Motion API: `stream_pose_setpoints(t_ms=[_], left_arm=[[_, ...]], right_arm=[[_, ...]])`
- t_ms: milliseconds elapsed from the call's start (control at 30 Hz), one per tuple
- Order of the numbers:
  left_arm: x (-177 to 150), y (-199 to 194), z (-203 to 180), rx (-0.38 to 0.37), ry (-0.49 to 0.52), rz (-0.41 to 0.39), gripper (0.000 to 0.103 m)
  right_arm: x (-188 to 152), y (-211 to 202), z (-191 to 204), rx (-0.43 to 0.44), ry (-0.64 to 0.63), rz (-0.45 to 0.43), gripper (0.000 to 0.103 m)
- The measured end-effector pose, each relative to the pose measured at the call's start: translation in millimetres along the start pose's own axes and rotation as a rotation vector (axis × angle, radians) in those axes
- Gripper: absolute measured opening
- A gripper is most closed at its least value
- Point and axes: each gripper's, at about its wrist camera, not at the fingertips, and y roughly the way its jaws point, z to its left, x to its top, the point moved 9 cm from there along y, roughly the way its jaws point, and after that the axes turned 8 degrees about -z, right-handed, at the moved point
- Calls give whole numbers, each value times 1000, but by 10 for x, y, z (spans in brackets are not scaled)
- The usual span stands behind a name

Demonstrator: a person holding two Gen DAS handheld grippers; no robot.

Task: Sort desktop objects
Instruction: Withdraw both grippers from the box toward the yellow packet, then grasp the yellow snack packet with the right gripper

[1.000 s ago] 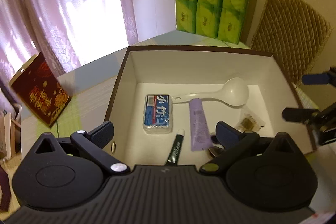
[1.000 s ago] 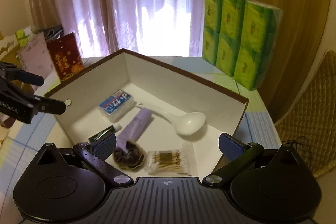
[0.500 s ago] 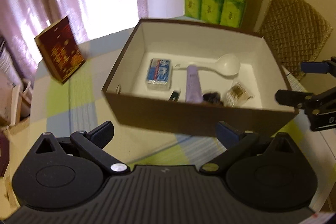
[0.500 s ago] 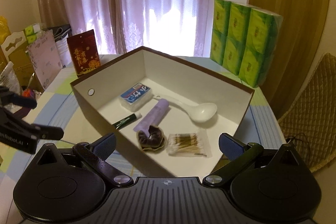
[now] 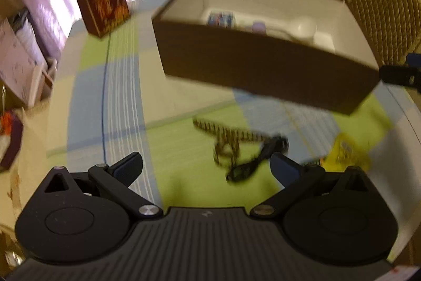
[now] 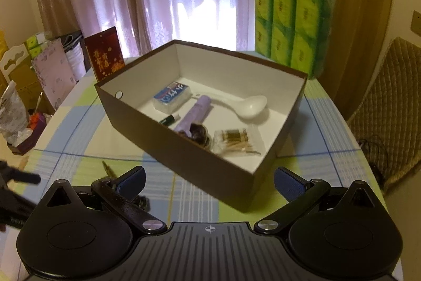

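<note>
Left wrist view: the left gripper has its jaws spread wide and holds nothing; it hangs over the checked tablecloth in front of the brown box
Loose items here: a striped hair clip and a black hair tie lie touching each other on the cloth, just ahead of the fingers; a yellow packet lies to their right; the picture is blurred, so finer detail is unclear
Right wrist view: the right gripper is also spread and empty, near the box's front corner
Box contents: blue card pack, purple tube, white spoon, dark scrunchie, bag of cotton swabs, a green-black pen
Step in hand: probably reaching for the next loose item, several being boxed already
Next move: lower the left gripper over the clip or tie, close on one only, since they overlap
</note>
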Motion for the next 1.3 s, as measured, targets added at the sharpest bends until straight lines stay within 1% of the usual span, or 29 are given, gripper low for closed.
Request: stream_pose_setpoints(t_ms=[167, 300, 500, 700, 833, 900, 1067, 1300], left_arm=[[-372, 49, -35, -10, -14, 71, 102], [-562, 64, -60, -17, -11, 98, 102], [-723, 91, -82, 1, 44, 103, 102], [-874, 152, -2, 15, 45, 106, 102], [-1001, 208, 92, 21, 49, 125, 102], [-1050, 231, 131, 14, 47, 134, 102], [-1087, 235, 178, -26, 18, 125, 102], [-1111, 219, 175, -46, 40, 78, 103]], right_arm=[[-109, -97, 12, -20, 13, 6, 101], [-191, -151, 22, -35, 24, 13, 101], [-307, -203, 62, -46, 45, 29, 101], [-395, -249, 121, -53, 65, 43, 101], [-455, -287, 152, -61, 78, 50, 101], [-496, -304, 167, -69, 85, 56, 101], [-618, -352, 212, -93, 107, 79, 101], [-785, -405, 287, -119, 134, 106, 101]])
